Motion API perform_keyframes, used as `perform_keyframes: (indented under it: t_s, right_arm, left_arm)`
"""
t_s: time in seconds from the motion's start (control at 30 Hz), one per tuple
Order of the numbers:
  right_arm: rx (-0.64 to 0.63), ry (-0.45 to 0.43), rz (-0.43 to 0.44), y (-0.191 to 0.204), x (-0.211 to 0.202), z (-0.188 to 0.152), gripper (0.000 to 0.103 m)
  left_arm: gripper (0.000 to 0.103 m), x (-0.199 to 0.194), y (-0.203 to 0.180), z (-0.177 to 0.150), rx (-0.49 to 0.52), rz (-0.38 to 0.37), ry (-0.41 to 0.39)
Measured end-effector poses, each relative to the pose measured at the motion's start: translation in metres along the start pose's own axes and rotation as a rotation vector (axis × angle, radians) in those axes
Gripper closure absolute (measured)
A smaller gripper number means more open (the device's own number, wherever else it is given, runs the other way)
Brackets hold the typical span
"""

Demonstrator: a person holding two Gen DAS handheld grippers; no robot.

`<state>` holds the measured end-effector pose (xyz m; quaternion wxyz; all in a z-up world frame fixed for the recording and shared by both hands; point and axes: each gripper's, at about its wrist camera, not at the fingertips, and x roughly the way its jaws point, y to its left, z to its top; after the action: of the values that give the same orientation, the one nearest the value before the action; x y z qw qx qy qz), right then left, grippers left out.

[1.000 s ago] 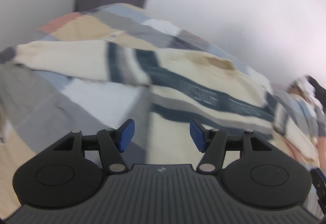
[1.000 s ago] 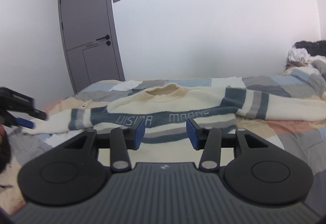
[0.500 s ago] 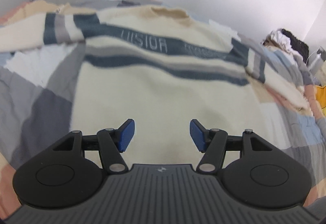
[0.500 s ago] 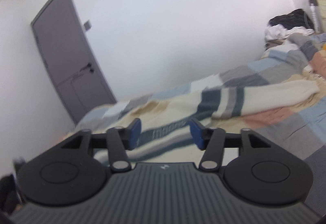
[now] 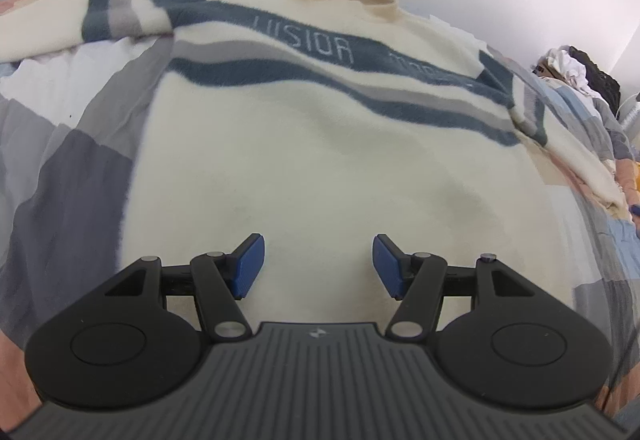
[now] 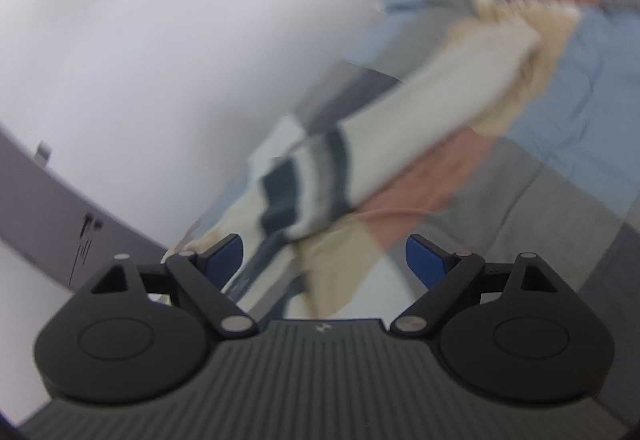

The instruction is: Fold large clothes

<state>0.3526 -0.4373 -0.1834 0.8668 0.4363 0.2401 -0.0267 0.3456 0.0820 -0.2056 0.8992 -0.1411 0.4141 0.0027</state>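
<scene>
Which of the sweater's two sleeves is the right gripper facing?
The sleeve running toward the clothes pile, not the one by the door; the right gripper, jaws just opened wide, holds nothing.

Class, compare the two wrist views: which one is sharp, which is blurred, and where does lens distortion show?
Left wrist view: mostly sharp, the sweater lettering readable, the bed bulging from fisheye distortion. Right wrist view: tilted and motion-blurred, the sleeve and door smeared.

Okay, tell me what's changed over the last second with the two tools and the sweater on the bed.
The left tool has come down closer over the cream sweater, empty, its jaws at the same width. The right tool has rolled and swung toward the sweater's striped sleeve, its jaws having just been opening with nothing between them. The sweater still lies spread flat on the patchwork bedspread; nothing was gripped or released.
</scene>
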Motion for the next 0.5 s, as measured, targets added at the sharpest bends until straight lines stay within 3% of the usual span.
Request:
perform_keyframes:
  t_s: [0.1,0.3,0.37,0.5]
  right_arm:
    - [0.064,0.002,-0.051,-0.031,0.042,0.014,0.013]
    - [0.178,-0.064,-0.04,-0.08,0.108,0.044,0.021]
    - [0.163,-0.088,-0.078,-0.087,0.125,0.051,0.034]
    - [0.147,-0.186,-0.153,-0.084,0.145,0.068,0.033]
  left_arm:
    - [0.037,0.004,-0.003,0.002,0.018,0.016,-0.011]
    - [0.037,0.016,-0.009,0.004,0.01,0.048,-0.044]
    - [0.037,0.013,-0.005,0.002,-0.068,0.061,-0.094]
    - [0.037,0.019,-0.005,0.008,-0.089,0.06,-0.083]
